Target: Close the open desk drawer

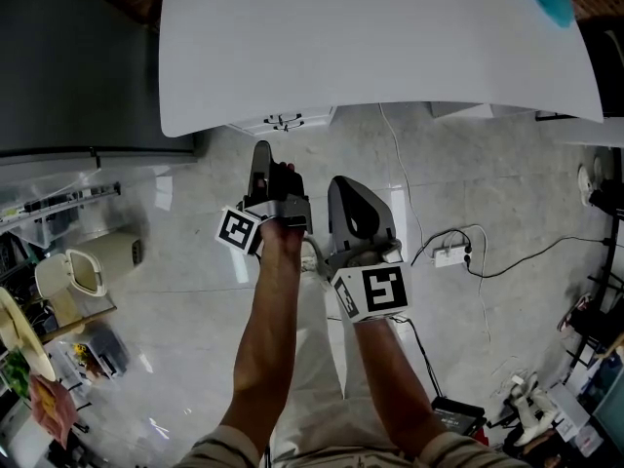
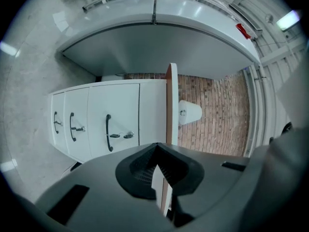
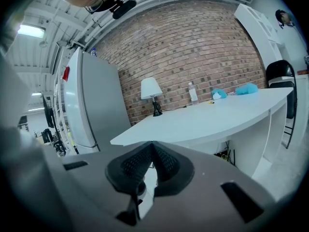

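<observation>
The white drawer unit (image 2: 99,122) stands under the white desk (image 1: 390,37); its three fronts with dark handles look flush in the left gripper view. Keys hang in a lock (image 2: 127,135) beside the handle (image 2: 108,132) nearest my jaws. From above only the unit's front edge (image 1: 283,122) pokes out past the desk. My left gripper (image 1: 261,154) (image 2: 158,151) is shut on nothing and held above the floor a little short of that edge. To its right my right gripper (image 1: 349,191) (image 3: 152,149) is shut and empty, tilted up at the desk top (image 3: 217,115).
A tall grey cabinet (image 1: 78,57) flanks the desk at left. A power strip with cables (image 1: 450,254) lies on the floor at right. A lidded bin (image 1: 93,266) and clutter sit at left. A white bin (image 2: 189,112) stands under the desk by the brick wall.
</observation>
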Available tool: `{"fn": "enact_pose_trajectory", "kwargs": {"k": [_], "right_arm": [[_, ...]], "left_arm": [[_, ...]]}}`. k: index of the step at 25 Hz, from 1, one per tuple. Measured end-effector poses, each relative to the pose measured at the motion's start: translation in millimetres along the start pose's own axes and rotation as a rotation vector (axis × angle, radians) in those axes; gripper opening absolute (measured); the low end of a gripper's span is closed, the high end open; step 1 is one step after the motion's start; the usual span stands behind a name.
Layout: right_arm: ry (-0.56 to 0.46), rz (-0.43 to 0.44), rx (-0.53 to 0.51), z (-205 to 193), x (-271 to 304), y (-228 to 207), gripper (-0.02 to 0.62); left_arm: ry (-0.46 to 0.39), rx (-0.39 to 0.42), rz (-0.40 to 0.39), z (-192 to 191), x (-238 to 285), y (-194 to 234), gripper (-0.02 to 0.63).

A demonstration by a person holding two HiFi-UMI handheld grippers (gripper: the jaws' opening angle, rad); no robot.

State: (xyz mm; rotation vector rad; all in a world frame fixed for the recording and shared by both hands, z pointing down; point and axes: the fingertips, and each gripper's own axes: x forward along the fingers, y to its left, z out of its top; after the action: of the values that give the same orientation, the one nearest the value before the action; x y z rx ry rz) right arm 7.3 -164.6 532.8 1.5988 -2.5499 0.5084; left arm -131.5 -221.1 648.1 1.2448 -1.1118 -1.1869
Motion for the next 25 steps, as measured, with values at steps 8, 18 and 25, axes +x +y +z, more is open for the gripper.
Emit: {"fn": "enact_pose_trajectory", "kwargs": {"k": [8, 18, 25], "right_arm": [[-0.019, 0.0, -0.001, 28, -7, 10, 0.012], [-0.062, 0.039, -0.036, 93, -19, 42, 0.012], [-0.08, 0.069, -0.017, 129, -18, 57, 0.012]], "left_arm": [[0.032, 0.099, -0.018, -3, -15, -58, 0.005], [0.082, 0.297, -0.068, -2, -30, -162, 0.005], [0.126, 0.479, -0.068, 0, -31, -219, 0.005]]}}
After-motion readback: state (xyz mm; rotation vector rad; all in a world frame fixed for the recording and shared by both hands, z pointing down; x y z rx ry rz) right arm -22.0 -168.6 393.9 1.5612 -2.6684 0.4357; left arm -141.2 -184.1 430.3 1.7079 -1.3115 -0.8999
